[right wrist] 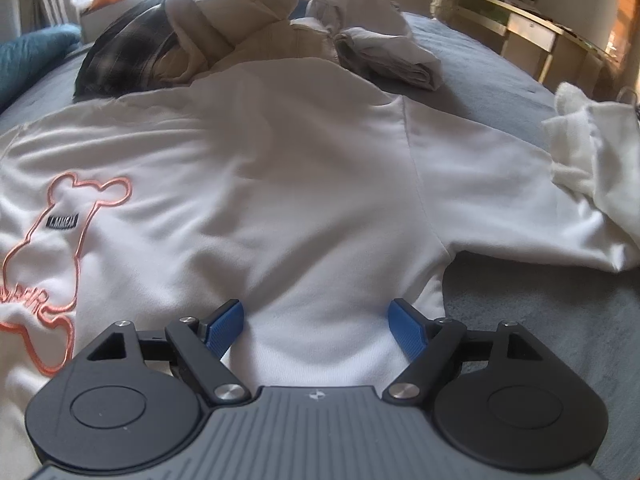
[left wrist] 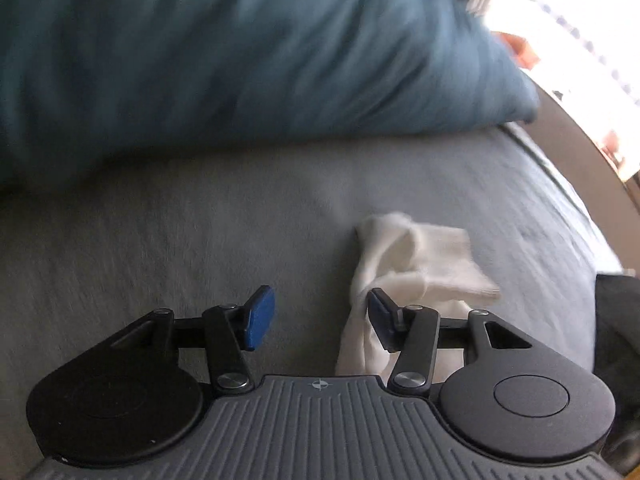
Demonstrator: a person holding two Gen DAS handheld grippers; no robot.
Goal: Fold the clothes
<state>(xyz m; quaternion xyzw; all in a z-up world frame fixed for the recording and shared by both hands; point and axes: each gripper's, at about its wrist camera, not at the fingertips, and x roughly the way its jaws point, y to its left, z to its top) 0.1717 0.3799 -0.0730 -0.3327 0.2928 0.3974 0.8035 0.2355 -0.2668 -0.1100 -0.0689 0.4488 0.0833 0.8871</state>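
In the right wrist view a white sweatshirt (right wrist: 280, 168) with an orange bear outline (right wrist: 60, 240) lies spread flat on the grey bed (right wrist: 540, 320). My right gripper (right wrist: 318, 328) hangs open over its near hem, and the cloth lies flat between the blue pads (right wrist: 226, 326). One sleeve (right wrist: 520, 208) stretches out to the right. In the left wrist view a white sock (left wrist: 416, 260) lies crumpled on the grey sheet (left wrist: 160, 240). My left gripper (left wrist: 320, 318) is open, with its right finger over the sock's edge and nothing between the pads.
A big blue pillow (left wrist: 240, 48) fills the far side of the left wrist view. Behind the sweatshirt is a heap of beige (right wrist: 240, 20), dark plaid (right wrist: 124, 52) and grey (right wrist: 384, 52) clothes. A crumpled white cloth (right wrist: 592, 140) lies at the right, with a wooden shelf (right wrist: 532, 36) beyond.
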